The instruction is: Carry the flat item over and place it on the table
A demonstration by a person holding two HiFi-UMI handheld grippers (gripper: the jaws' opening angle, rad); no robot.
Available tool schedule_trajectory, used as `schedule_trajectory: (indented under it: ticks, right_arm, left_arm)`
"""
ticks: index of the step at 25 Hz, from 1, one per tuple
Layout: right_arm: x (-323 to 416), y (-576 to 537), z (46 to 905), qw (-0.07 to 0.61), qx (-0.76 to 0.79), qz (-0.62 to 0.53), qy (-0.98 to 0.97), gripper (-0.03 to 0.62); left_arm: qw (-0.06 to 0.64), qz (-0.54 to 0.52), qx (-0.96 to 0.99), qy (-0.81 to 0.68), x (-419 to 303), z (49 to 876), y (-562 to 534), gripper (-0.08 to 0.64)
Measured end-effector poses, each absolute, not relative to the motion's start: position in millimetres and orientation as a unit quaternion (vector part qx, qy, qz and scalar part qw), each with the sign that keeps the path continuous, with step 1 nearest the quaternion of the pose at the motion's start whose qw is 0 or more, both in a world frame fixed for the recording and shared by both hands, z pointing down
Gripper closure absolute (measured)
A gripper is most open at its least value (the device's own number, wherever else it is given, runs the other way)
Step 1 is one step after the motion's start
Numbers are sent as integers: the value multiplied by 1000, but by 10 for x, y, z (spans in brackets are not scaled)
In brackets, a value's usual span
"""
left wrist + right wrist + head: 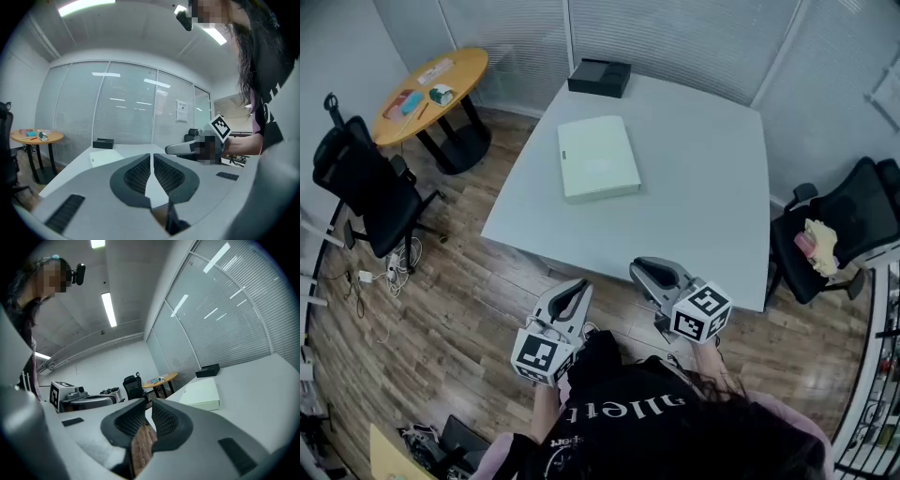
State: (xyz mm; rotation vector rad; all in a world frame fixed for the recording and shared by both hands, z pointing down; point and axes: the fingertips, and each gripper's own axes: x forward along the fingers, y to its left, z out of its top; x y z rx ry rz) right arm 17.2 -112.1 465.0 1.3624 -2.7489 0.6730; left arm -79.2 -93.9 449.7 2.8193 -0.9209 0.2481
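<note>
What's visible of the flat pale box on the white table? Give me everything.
The flat box is pale green-white, rectangular and thin, with a faint line along its side edge; it looks like cardboard and is closed. It lies flat on the white table, in its far left part, slightly skewed. Nothing rests on it; only the table touches it. The left gripper and right gripper are at the near edge, clear of it.

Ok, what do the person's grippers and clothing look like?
The left gripper and right gripper are light grey plastic with dark ribbed pads, each carrying a white cube with black square markers. The person wears a black lettered top with pink sleeves.
</note>
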Motion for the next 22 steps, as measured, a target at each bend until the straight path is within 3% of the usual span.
schedule_trajectory:
  ticks: [9,22]
  right_arm:
    - [770,-278,4621,-19,462,204,-863,546]
    - [874,740,4717,-26,458,201,-865,549]
  left_arm:
    - [64,96,959,-259,-69,4424,-126,520]
    - [57,124,959,-248,163,4525,914,520]
